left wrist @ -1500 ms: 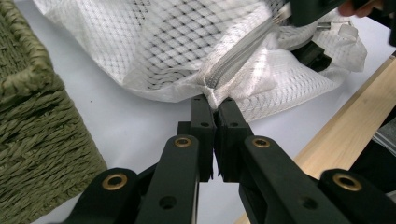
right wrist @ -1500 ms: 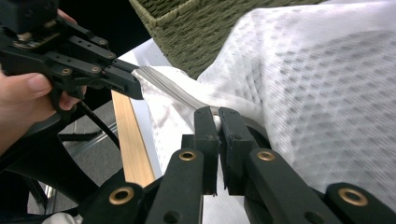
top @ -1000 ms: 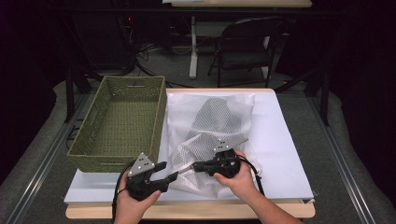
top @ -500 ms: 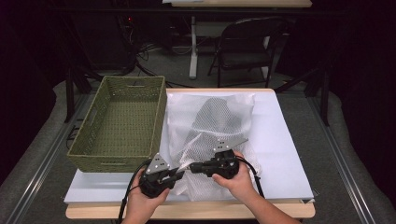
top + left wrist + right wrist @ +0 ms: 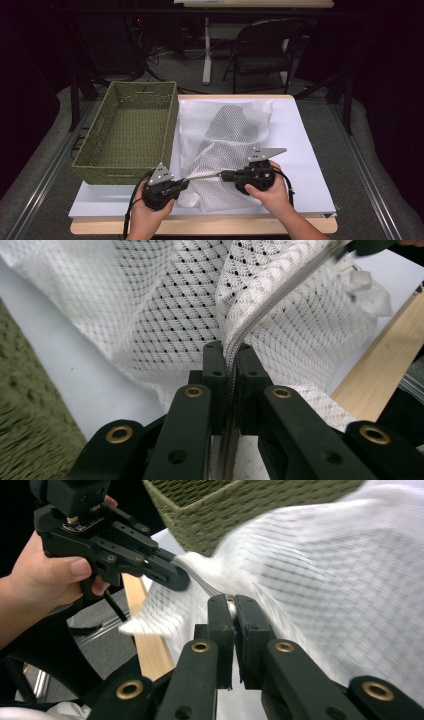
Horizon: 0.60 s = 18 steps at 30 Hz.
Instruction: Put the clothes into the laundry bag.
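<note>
Mesh laundry bag (image 5: pixel 227 140): lies on white sheet (image 5: pixel 300 150) over desk, beside wicker basket (image 5: pixel 130 132). L tool (image 5: pixel 186 182) & R tool (image 5: pixel 223 175) both clenched on bag's zipper edge (image 5: pixel 260 315), near desk front.

The basket (image 5: pixel 131 131) sits on the tabletop (image 5: pixel 310 140) left of the mesh bag (image 5: pixel 227 142); a chair (image 5: pixel 262 55) stands behind.
</note>
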Tool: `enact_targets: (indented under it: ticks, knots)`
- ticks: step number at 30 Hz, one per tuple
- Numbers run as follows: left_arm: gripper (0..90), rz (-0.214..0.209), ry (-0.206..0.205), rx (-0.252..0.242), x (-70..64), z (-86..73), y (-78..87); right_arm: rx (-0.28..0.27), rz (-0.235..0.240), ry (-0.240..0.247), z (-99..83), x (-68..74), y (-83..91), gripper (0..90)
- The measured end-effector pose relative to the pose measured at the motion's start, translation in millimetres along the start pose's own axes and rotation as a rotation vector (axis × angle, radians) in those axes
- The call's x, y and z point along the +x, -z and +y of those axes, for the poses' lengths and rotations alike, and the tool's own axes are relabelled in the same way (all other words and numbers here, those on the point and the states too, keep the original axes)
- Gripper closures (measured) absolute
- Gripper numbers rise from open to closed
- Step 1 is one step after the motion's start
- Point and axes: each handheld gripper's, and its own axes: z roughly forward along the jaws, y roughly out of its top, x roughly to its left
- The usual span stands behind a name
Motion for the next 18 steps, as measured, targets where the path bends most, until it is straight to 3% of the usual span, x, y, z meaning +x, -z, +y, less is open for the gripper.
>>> enact_targets:
  ticks: [3,5,6,7,8,9,10,11,12,14,18]
  knots:
    - [85.8,0.010,0.014,0.001,4.0,-1.2,0.7,-0.011,-0.031,-0.012,-4.4,-4.8,17.0,87.0]
    - [85.7,-0.006,0.027,-0.006,5.5,-1.4,0.0,-0.027,-0.044,-0.021,-7.5,-8.8,27.5,86.9]
    - [85.7,0.007,0.022,0.002,4.9,-0.9,-0.7,-0.029,-0.050,-0.029,-8.9,-10.2,32.0,86.9]
    - [85.8,0.076,0.009,0.021,4.4,-1.3,-1.1,-0.033,-0.063,-0.033,-10.3,-10.9,36.5,90.0]
    - [85.9,0.098,0.004,0.027,6.5,-2.5,-1.0,-0.047,-0.111,-0.022,-11.4,-11.5,43.0,90.0]
    - [85.8,0.091,0.052,0.013,12.0,-5.2,0.4,-0.060,-0.116,-0.024,-11.5,-14.4,48.7,90.0]
    - [85.7,0.047,0.097,-0.019,15.8,-6.8,3.4,-0.101,-0.095,-0.073,-11.8,-17.5,58.9,90.0]
    - [85.5,0.018,0.117,-0.035,15.8,-6.3,6.1,-0.120,-0.090,-0.083,-11.3,-18.6,66.1,90.0]
    - [85.4,0.024,0.099,-0.030,14.4,-4.8,6.8,-0.127,-0.096,-0.085,-11.0,-18.3,70.3,90.0]
    - [84.5,0.015,0.085,-0.025,11.1,-2.5,5.6,-0.103,-0.089,-0.082,-12.8,-17.5,66.1,90.0]
    - [78.5,0.021,0.066,-0.020,5.9,-1.4,0.3,-0.016,-0.070,-0.060,-22.9,-14.5,39.2,90.0]
